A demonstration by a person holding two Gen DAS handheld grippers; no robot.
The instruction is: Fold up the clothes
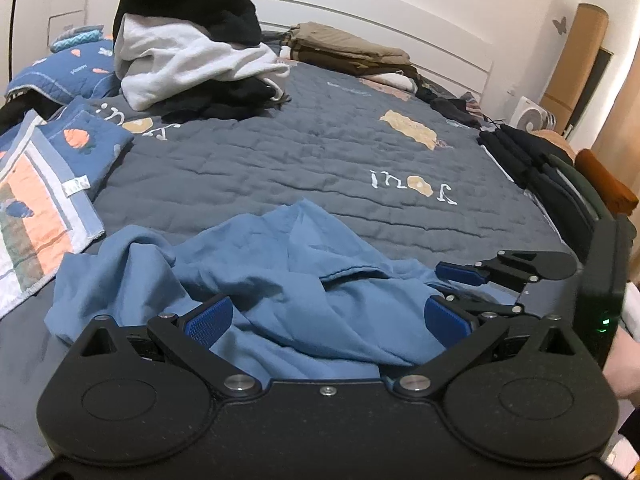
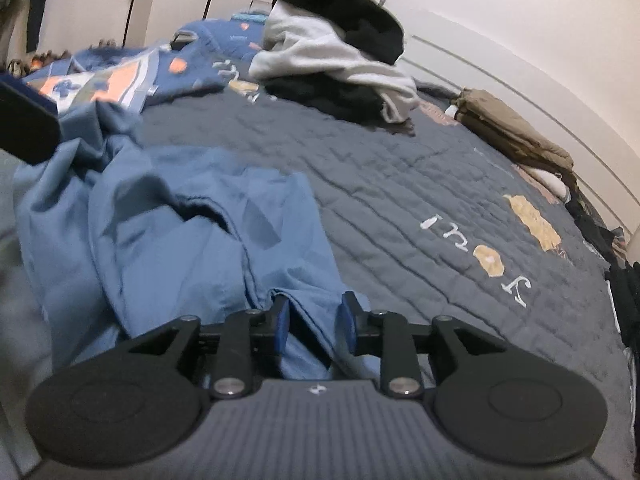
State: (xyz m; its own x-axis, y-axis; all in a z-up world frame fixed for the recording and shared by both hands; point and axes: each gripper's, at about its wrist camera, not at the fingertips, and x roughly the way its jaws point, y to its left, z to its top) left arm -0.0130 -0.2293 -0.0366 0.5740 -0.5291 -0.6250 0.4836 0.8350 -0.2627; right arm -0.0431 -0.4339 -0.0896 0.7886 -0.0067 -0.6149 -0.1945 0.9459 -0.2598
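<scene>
A crumpled blue garment (image 1: pixel 256 280) lies on the dark grey quilt (image 1: pixel 304 152) at the near edge of the bed. My left gripper (image 1: pixel 328 320) is open wide, its blue pads (image 1: pixel 210 320) resting over the garment's near folds. My right gripper (image 2: pixel 314 322) is part-way open, with a fold of the blue garment (image 2: pixel 168 240) between its pads (image 2: pixel 282 322). The right gripper also shows at the right of the left wrist view (image 1: pixel 456 284), at the garment's right end.
A heap of black and white clothes (image 1: pixel 188 40) sits at the far left of the bed. Folded khaki clothes (image 1: pixel 348 50) lie by the headboard. Folded dark clothes (image 1: pixel 532 160) line the right edge. A patterned blue blanket (image 1: pixel 44 184) lies at left.
</scene>
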